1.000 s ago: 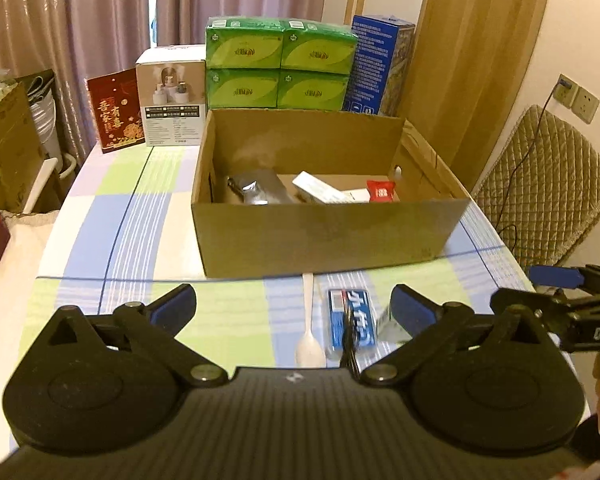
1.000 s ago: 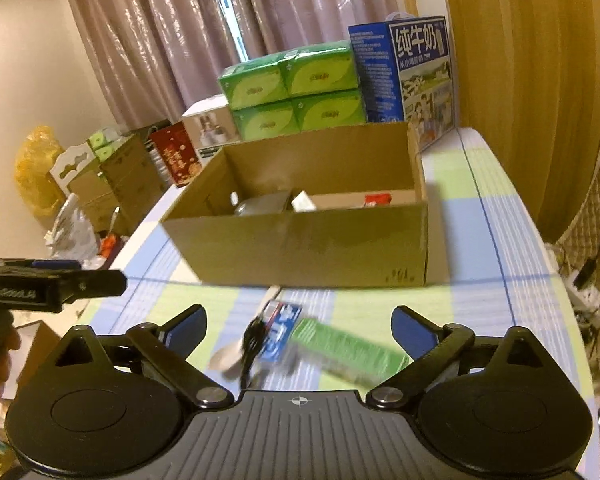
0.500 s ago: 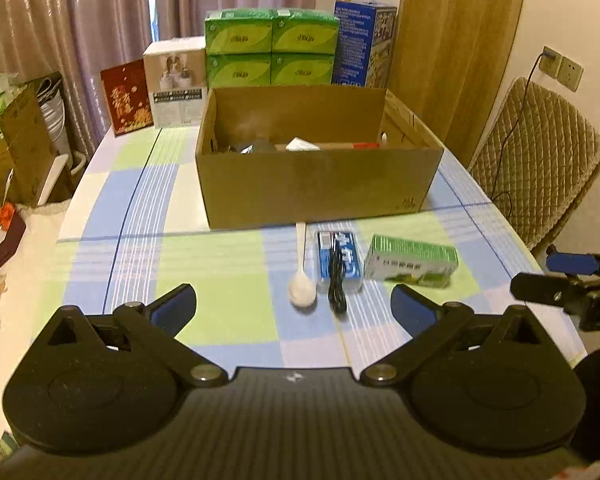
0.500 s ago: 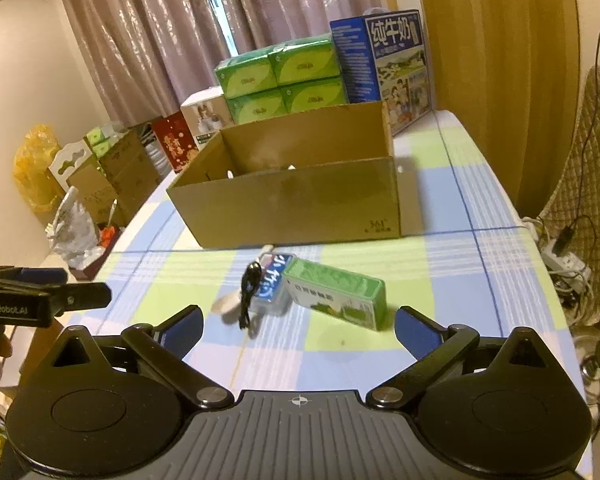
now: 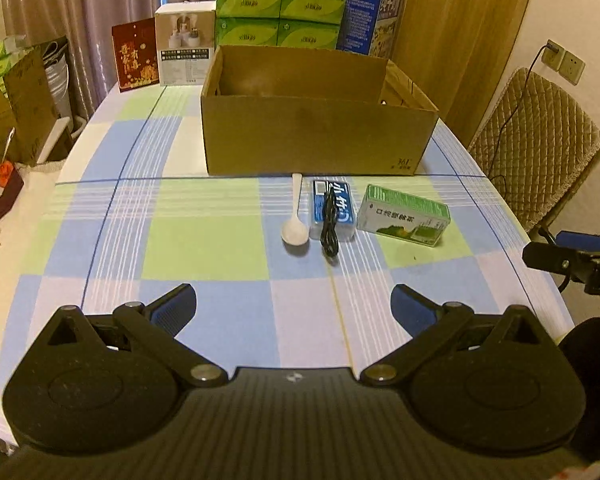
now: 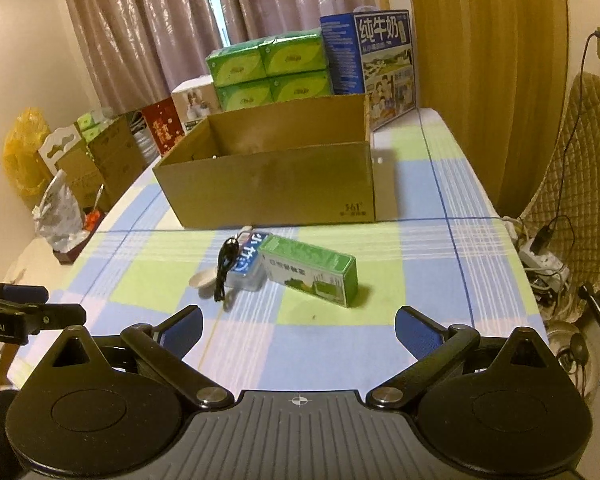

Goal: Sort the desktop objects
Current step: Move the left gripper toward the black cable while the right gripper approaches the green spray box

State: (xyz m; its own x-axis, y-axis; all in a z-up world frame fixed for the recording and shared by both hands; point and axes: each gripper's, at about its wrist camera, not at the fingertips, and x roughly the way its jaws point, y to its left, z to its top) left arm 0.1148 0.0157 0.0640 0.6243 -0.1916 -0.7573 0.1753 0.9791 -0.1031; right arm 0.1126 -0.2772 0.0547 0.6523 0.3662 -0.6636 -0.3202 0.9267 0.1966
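Note:
An open cardboard box (image 5: 316,136) (image 6: 272,184) stands mid-table. In front of it lie a white spoon (image 5: 295,224) (image 6: 202,280), a blue packet (image 5: 334,210) (image 6: 246,268) with a black cable (image 5: 329,226) (image 6: 224,266) coiled on top, and a green carton (image 5: 404,215) (image 6: 310,270). My left gripper (image 5: 294,308) is open, held back near the table's front edge, well short of these items. My right gripper (image 6: 298,330) is open too, nothing between its fingers, with the green carton just ahead of it. The right gripper's fingers (image 5: 556,254) show at the left wrist view's right edge.
Green tissue boxes (image 5: 280,14), a blue milk carton (image 6: 374,56), a white box (image 5: 184,50) and a red card (image 5: 136,60) line the table's far end. A quilted chair (image 5: 536,148) stands right of the table. Cartons and bags (image 6: 72,160) crowd the floor at left.
Both grippers have pulled back from the box toward the table's front edge, so the spoon, packet and green carton now lie farther ahead. Nothing on the table has moved.

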